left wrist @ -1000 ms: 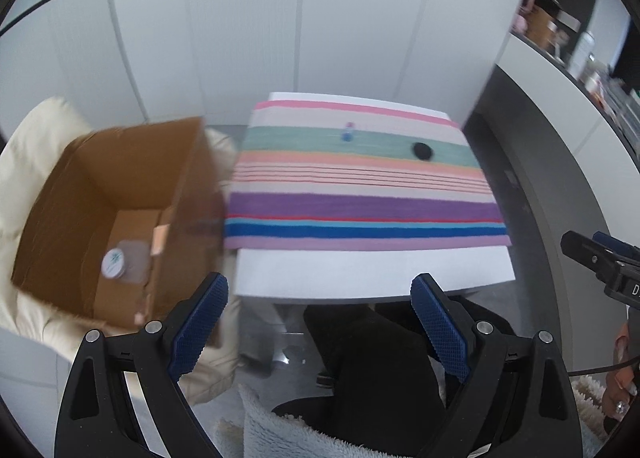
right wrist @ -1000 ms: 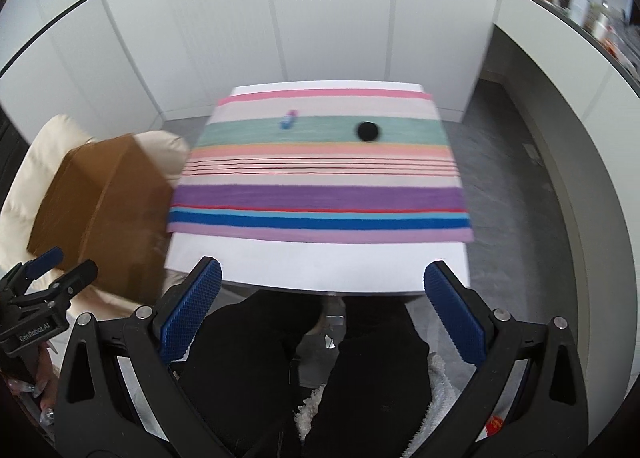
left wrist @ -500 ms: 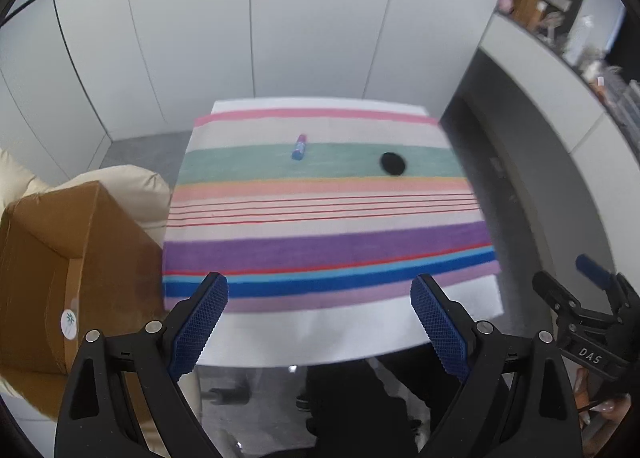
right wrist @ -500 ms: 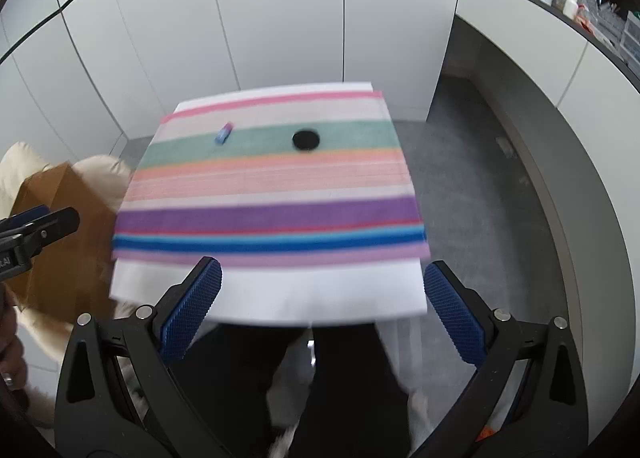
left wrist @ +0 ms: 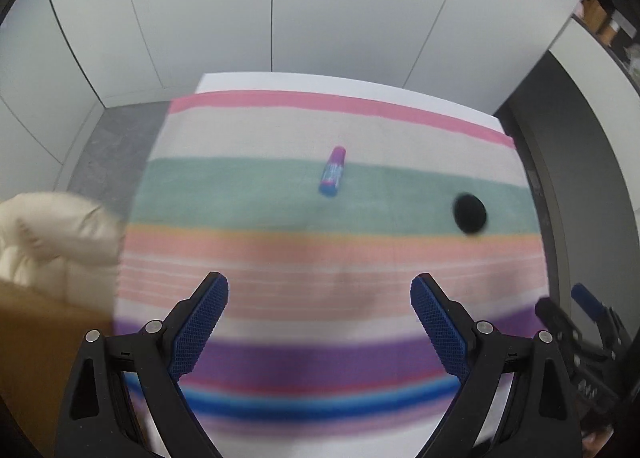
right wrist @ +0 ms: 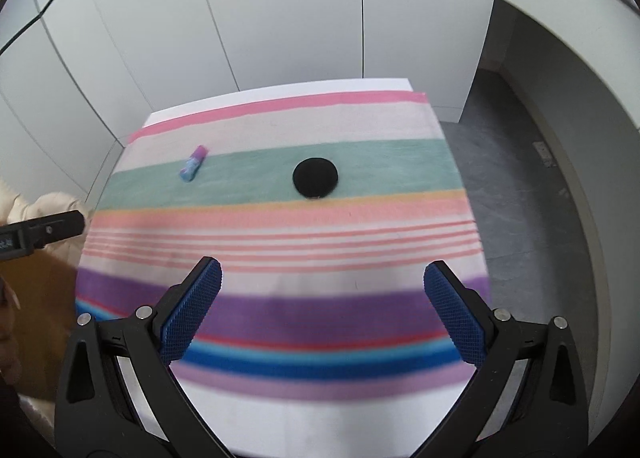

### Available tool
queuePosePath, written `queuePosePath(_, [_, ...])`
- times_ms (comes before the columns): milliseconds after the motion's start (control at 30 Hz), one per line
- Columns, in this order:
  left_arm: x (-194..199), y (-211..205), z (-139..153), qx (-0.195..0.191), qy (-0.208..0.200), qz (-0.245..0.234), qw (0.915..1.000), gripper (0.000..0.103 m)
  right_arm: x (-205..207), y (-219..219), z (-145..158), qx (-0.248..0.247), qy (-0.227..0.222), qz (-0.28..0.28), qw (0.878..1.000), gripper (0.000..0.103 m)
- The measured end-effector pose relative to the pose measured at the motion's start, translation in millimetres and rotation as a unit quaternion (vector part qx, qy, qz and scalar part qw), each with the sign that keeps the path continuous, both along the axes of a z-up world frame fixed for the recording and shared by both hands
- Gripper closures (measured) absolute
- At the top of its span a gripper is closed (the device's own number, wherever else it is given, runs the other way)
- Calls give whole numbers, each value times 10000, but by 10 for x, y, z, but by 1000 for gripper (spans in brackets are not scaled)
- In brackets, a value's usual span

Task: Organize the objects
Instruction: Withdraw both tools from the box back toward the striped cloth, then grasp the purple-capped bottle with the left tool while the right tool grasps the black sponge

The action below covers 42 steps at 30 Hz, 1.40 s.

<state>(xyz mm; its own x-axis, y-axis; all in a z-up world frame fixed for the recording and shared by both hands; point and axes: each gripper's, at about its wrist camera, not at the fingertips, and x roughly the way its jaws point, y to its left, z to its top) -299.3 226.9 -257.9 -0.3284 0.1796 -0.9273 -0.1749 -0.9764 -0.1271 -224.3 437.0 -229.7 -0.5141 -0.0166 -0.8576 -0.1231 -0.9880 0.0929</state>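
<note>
A small pink and blue tube (left wrist: 333,171) lies on the green stripe of the striped cloth (left wrist: 320,258) that covers the table. It also shows in the right wrist view (right wrist: 193,163). A flat black round object (left wrist: 469,214) lies on the same stripe to its right, and shows in the right wrist view (right wrist: 315,177). My left gripper (left wrist: 319,318) is open and empty above the near half of the cloth. My right gripper (right wrist: 321,308) is open and empty above the near half too.
A brown cardboard box (left wrist: 36,358) stands left of the table on a cream padded seat (left wrist: 52,234). White wall panels stand behind the table. A grey floor and a white counter (right wrist: 580,70) lie to the right.
Both grippers have moved forward and over the table, so the tube and the black object look larger and nearer. The box has slid out to the left edge of both views.
</note>
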Motion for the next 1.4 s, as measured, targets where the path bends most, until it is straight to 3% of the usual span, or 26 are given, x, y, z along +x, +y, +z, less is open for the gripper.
queuePosePath(267, [-767,369,-654,-340,251,45,9991,9,-718,53,-622,96,-208,119,9997,0])
queuePosePath(500, [-1031,519,-1021,-391,297,39,9988,14,-1159,-42,-1036,156,-337,258,9990,0])
queuePosePath(567, [-1008,562,-1033,-526,553,-32,9971,22,-1211,-82,-1091,194,-380,280,9987,6])
queuePosePath(600, [-992,579,-1025,-513,627,-110,9967,32,-1221,-95,-1105,255,-382,264,9986,9])
queuePosePath(633, [-973,590,-1007,-502,697,-159,9962,55,-1222,-113,-1104,357,-334,236,9985,13])
queuePosePath(700, [-934,608,-963,-490,740,-216,9958,84,-1210,-134,-1077,470,-248,206,9984,37])
queuePosePath(733, [-926,614,-952,-454,663,-275,9964,84,-1204,-129,-1060,484,-230,196,9984,54])
queuePosePath(1067, [-831,601,-890,-444,497,-109,9977,84,-1172,-101,-985,442,-343,133,9983,57])
queuePosePath(1167, [-827,608,-851,-640,612,-119,9960,84,-1165,-117,-924,459,-316,158,9983,57])
queuePosePath(1400, [-747,532,-435,-738,839,-52,9937,84,-1139,-201,-595,453,-184,204,9986,57])
